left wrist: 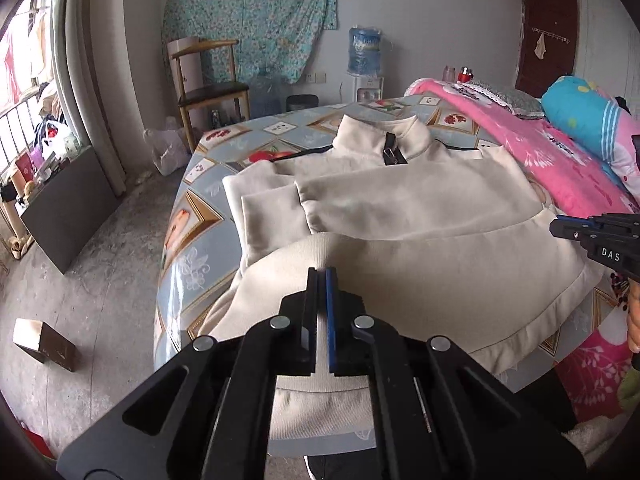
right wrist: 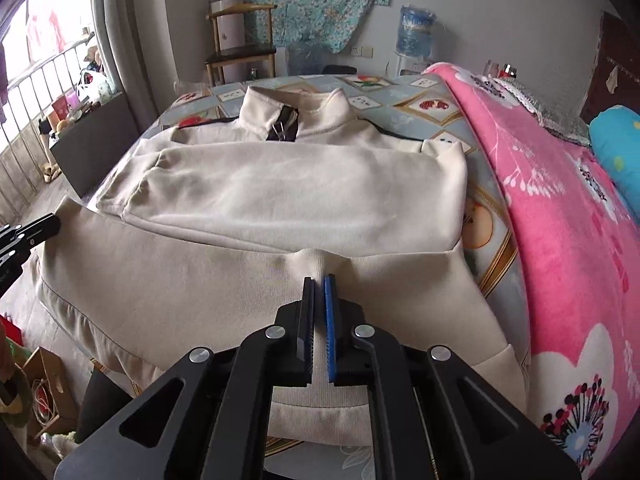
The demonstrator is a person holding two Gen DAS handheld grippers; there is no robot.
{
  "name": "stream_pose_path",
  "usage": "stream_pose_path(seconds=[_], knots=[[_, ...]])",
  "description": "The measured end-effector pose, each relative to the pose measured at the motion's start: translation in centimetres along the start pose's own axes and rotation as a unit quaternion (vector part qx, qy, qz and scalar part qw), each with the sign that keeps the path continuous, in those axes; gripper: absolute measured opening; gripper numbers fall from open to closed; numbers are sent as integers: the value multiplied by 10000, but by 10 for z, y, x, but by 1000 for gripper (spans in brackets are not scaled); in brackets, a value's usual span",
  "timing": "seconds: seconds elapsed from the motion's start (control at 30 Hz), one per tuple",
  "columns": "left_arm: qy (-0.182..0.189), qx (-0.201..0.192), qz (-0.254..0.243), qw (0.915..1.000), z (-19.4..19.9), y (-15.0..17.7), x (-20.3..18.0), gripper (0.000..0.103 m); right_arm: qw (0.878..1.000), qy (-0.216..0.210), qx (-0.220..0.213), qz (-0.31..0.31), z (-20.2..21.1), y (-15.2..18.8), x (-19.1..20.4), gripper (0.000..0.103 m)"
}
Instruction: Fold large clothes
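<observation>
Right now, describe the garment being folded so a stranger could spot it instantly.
Find the bed with the pale blue picture-print cover, beside the pink floral blanket. Spread across it lies a cream sweatshirt, sleeves folded across its chest. Unlike the bright bedding around it, it is plain, with a stand-up collar and a short dark zip at the neck.

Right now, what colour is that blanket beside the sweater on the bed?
Bright pink with white flowers: the blanket shows best in the right wrist view.
</observation>
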State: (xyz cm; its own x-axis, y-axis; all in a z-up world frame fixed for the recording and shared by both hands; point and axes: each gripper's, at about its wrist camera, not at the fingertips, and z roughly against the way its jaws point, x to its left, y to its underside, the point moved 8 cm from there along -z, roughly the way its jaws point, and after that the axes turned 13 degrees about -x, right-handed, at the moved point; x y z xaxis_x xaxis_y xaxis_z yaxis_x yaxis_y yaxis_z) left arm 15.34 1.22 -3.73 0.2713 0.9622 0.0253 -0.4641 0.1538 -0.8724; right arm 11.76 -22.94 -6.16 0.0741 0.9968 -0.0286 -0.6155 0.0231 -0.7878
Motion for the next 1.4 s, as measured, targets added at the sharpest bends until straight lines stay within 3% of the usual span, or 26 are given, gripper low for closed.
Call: stream_pose_path(seconds=[0.23,0.3,0.4,0.47,0.53,0.6,0.7,0.8,0.87,0.9,0.93,1.03,1.17,1.23,1.4], knots=[[-160,611,-392,9972,-55,45,-2,4,9993,17,368,33,-57,30,0,5],[-246,575,-594,9963,-58,52,-5,4,9994,-49,340,48,-55,29,-1,6],[-291,589,-730,9952,-58,53,-7,4,9982,-323,307,-405,-38,24,-17,9],[-256,602,-688,9955,-58,53,-5,5,9981,22,127,-597,-20,18,-46,18],[-233,614,-652,9957,-57,54,-4,5,9973,335,58,-657,-7,16,-73,40],[-235,628,-673,9955,-57,54,-5,5,9964,537,107,-644,-5,18,-93,46],[-232,629,-672,9955,-57,54,-5,5,9956,673,345,-554,-17,27,-109,46],[-246,637,-688,9953,-57,54,-5,5,9957,359,531,-665,-34,35,-105,45],[-252,644,-688,9952,-58,54,-5,5,9962,375,557,-561,-40,36,-99,19],[-249,649,-683,9952,-58,53,-5,5,9968,415,485,-490,-37,32,-96,11],[-245,648,-673,9953,-59,54,-6,5,9975,466,319,-425,-30,26,-93,10],[-249,635,-673,9954,-59,55,-5,5,9962,821,-49,-278,-13,14,-97,10],[-227,620,-646,9957,-59,55,-4,6,9939,914,448,-415,-44,43,-114,10],[-203,637,-612,9959,-58,54,-4,6,9933,939,393,-544,-42,41,-119,15],[-117,637,-417,9970,-57,54,0,7,9896,1123,-198,-878,8,7,-129,26]])
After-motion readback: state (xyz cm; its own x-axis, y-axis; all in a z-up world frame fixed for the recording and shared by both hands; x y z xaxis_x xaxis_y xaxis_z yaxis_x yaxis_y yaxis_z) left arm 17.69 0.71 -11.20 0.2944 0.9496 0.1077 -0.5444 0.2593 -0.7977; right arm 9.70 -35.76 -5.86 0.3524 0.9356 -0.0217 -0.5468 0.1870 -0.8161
